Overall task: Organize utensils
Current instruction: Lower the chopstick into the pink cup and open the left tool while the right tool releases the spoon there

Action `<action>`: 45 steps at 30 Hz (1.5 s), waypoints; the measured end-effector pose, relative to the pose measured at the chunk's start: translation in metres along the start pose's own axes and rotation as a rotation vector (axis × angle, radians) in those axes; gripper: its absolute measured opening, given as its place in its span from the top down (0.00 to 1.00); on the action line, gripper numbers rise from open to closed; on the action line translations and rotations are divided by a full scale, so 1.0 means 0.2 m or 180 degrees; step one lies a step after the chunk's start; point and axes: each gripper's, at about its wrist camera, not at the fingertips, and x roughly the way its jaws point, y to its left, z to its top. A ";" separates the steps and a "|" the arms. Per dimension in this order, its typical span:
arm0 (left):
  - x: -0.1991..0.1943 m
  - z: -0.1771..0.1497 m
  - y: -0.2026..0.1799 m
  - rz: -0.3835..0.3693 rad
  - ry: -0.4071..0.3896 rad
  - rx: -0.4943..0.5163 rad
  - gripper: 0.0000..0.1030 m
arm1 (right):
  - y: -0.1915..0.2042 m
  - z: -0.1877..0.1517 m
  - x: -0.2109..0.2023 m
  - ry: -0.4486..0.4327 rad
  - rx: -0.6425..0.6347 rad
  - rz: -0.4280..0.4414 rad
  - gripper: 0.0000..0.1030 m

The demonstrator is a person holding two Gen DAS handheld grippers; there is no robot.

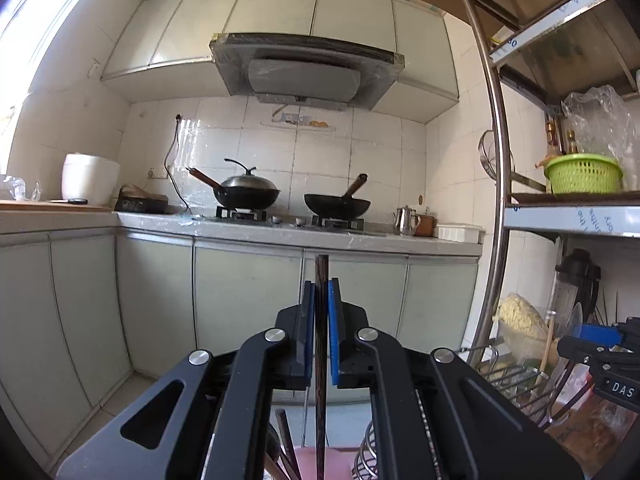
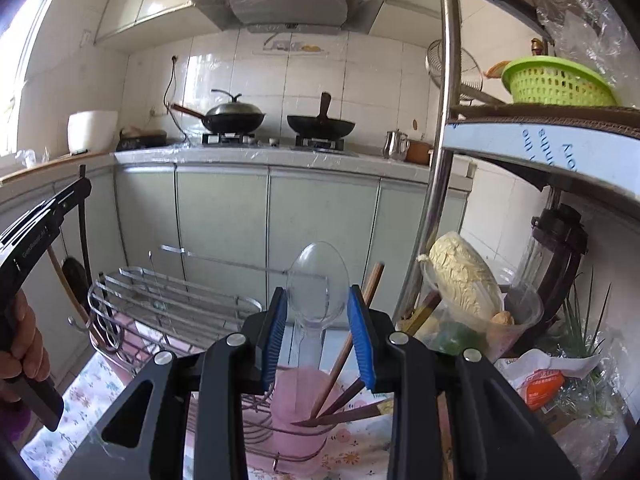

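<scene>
left view: left hand-held gripper (image 1: 320, 300) clamped on a dark chopstick (image 1: 321, 344), upright at frame centre; its lower end reaches the pink cup (image 1: 308, 464) at bottom edge, more chopsticks there.
right view: right hand-held gripper (image 2: 318, 332) partly closed, gripping a clear plastic spoon (image 2: 318, 284) by the bowl, centre frame, handle down into the cup (image 2: 296, 396).
cup: holds several chopsticks (image 2: 340, 400), lower centre.
rack (image 2: 160, 300): wire, centre-left, looks empty.
progress: some chopsticks already sorted; held chopstick and spoon not yet released, looks near finish.
</scene>
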 end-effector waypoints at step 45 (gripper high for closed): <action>-0.47 0.01 -0.07 -0.0273 0.0384 0.0139 0.57 | -0.29 -0.04 -0.50 -0.0196 0.0829 0.0294 0.66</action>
